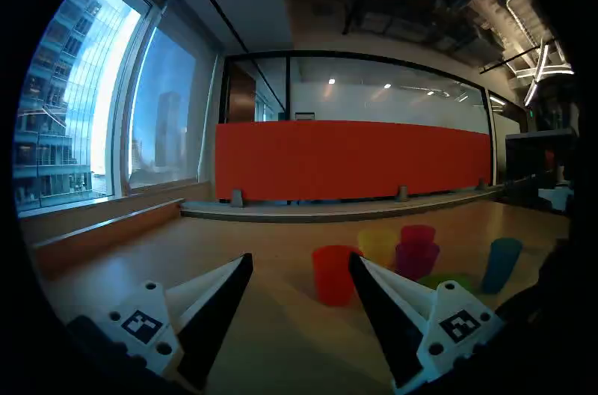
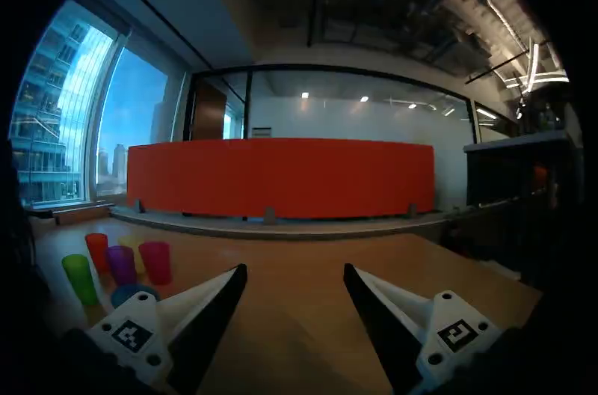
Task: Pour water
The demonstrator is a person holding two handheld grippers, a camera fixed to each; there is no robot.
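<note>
While both grippers hover over the wooden table (image 1: 284,350) with fingers spread and nothing between them, the plastic cups (image 1: 377,245) stand clustered ahead: the red cup (image 1: 333,275) sits nearest the left gripper (image 1: 300,260), the purple cup (image 1: 417,260) and blue cup (image 1: 501,264) beyond it; from the right gripper (image 2: 294,269) the cluster lies off to its left. These cups look light, thin-walled and slick, likely to tip or squash, so a gentle pinch across the mid-wall suits. Which one holds water I cannot tell.
</note>
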